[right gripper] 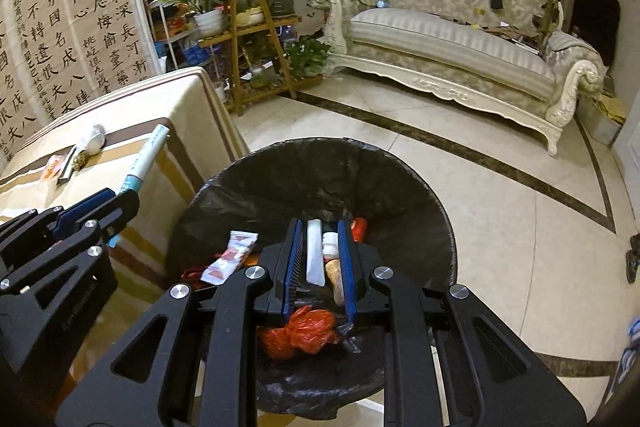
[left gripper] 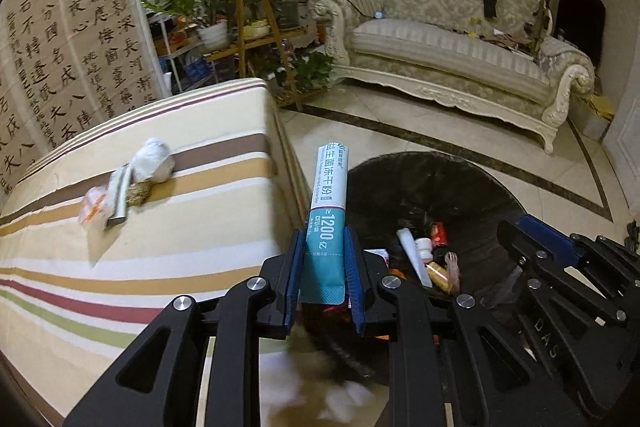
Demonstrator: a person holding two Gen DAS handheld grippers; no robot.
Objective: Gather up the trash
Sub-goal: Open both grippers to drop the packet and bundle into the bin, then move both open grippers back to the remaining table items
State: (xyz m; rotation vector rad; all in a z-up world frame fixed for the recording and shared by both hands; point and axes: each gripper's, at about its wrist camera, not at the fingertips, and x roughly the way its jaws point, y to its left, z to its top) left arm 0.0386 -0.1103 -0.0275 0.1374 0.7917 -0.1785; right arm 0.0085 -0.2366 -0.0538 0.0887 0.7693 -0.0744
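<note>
The left gripper (left gripper: 325, 247) had its blue-padded fingers (left gripper: 295, 267) clamped on the lower, teal end of a powder sachet (left gripper: 329, 187), a long white-and-teal stick pack that stood up and away beyond the fingertips. In the right wrist view that same sachet (right gripper: 146, 157) slanted out of the left gripper (right gripper: 126, 197) over the table's edge.

The right gripper (right gripper: 320, 243) hung over the trash bin (right gripper: 416, 195), its fingers (right gripper: 295, 259) drawn narrow with nothing pressed between them; the wrappers seen in the gap lay down inside the bin. Below and around those fingers the black liner held a red plastic bag (right gripper: 308, 331), a white stick wrapper (right gripper: 314, 255), a small white bottle (right gripper: 330, 243) and, to the left of the fingers, a red-and-white snack packet (right gripper: 232, 255).

To the left of the left fingers and farther out, the striped table (left gripper: 160, 227) carried more trash: a crumpled white tissue (left gripper: 154, 159), a flat grey wrapper (left gripper: 119, 195) and an orange-and-white packet (left gripper: 94, 205), touching one another in a small cluster.

Well beyond both sets of fingers stood a wooden plant stand (left gripper: 260, 39), a calligraphy screen (left gripper: 68, 39) and a cream sofa (left gripper: 448, 43).
</note>
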